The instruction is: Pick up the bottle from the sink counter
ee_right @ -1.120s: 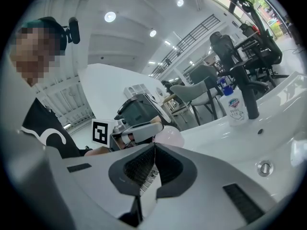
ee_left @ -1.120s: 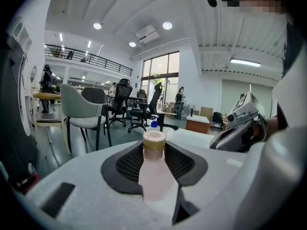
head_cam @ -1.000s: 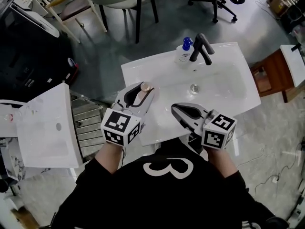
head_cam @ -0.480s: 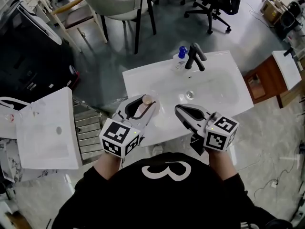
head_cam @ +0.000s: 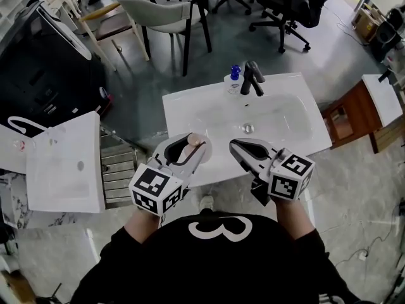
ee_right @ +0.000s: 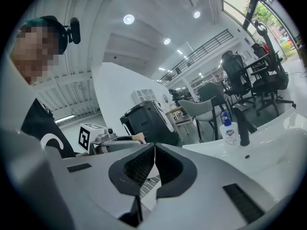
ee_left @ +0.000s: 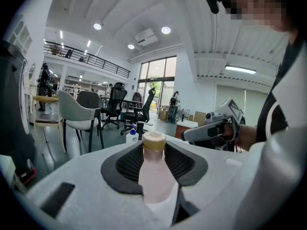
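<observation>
A pale pink bottle point(ee_left: 154, 169) with a tan cap point(head_cam: 195, 138) sits upright between the jaws of my left gripper point(head_cam: 190, 145), whose black pads press on both its sides. In the head view that gripper hangs over the front left edge of the white sink counter point(head_cam: 183, 109). My right gripper point(head_cam: 236, 147) is level with it to the right, above the counter's front edge, shut with nothing in it; its pads point(ee_right: 152, 164) meet. The left gripper point(ee_right: 112, 140) also shows in the right gripper view.
A black tap point(head_cam: 252, 76) and a clear soap bottle with a blue pump point(head_cam: 234, 80) stand at the counter's back rim. A second white basin point(head_cam: 66, 163) lies to the left, a wooden stand point(head_cam: 345, 120) to the right, chairs point(head_cam: 164, 14) behind.
Both grippers have drawn back toward my body with the pink bottle still held; the sink and tap now lie farther up in the head view.
</observation>
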### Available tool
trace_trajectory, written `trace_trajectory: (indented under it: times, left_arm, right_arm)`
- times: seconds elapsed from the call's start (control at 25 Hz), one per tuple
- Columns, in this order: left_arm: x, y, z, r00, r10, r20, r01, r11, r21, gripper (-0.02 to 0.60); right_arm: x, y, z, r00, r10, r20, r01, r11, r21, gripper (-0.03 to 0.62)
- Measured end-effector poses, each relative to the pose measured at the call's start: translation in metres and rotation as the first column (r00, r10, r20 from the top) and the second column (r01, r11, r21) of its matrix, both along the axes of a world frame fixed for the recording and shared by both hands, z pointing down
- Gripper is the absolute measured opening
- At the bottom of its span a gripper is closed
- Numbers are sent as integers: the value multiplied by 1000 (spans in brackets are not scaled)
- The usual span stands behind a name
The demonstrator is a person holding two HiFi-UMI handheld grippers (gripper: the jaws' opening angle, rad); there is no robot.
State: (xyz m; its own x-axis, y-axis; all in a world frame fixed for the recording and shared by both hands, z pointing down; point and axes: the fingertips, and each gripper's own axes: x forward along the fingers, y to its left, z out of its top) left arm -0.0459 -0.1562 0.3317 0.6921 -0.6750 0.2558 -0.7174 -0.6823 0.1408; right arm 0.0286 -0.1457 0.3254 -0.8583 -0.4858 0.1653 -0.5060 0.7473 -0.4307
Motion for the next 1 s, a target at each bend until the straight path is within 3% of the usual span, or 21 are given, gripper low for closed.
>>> trace_trajectory:
  times: [0.68, 1.0]
  left_arm:
    - [60, 63, -31, 1000, -14, -18, 14, 999, 40, 147]
    - [70, 86, -34, 1000, -15, -17, 16, 998, 54, 147]
  right_arm:
    - [54, 57, -30, 998, -60, 6, 59, 994, 94, 12]
    - [60, 78, -34, 997, -70, 10, 69, 991, 119, 12]
